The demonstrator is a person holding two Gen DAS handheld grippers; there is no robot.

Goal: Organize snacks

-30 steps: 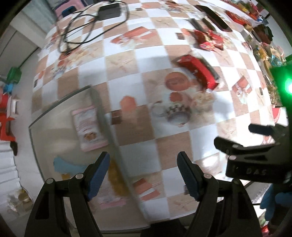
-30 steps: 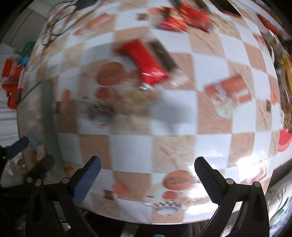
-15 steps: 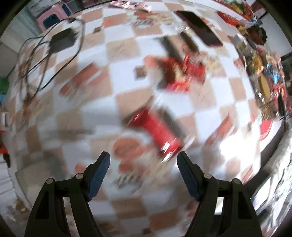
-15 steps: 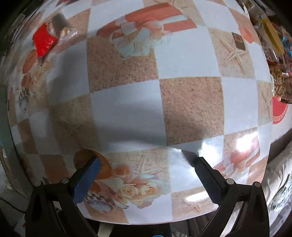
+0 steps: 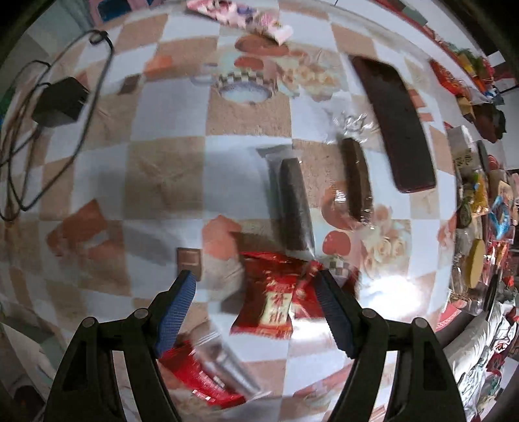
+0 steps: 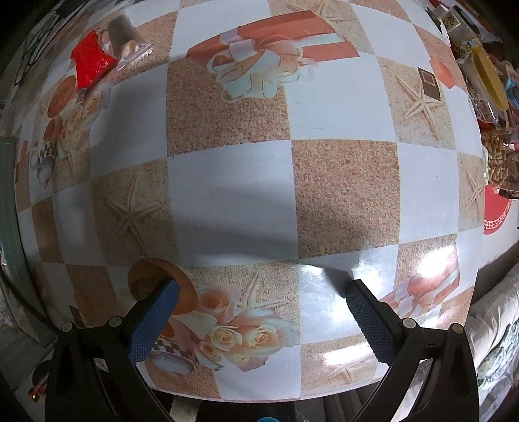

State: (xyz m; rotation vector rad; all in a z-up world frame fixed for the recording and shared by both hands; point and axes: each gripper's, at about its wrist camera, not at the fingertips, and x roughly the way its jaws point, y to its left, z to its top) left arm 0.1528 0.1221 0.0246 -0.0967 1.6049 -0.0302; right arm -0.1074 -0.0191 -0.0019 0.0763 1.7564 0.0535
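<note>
In the left wrist view my left gripper hangs open, pointing down over a red snack packet that lies flat between its fingertips, untouched. A second red packet lies below the left finger. Two dark bars in clear wrap lie beyond, and a long dark brown bar farther right. My right gripper stands open over bare checkered tablecloth, with nothing between its fingers. A red packet and a clear-wrapped snack show far at its upper left.
A black power adapter with cables lies at the left. Pink wrappers sit at the far edge. A crowd of assorted snacks lines the right side. A grey-green bin edge borders the right wrist view's left. The table's front edge is near.
The left gripper swept away from the clear bin across the table to hover over the red packets and dark bars. The right gripper shifted toward the table's front edge and lower.
</note>
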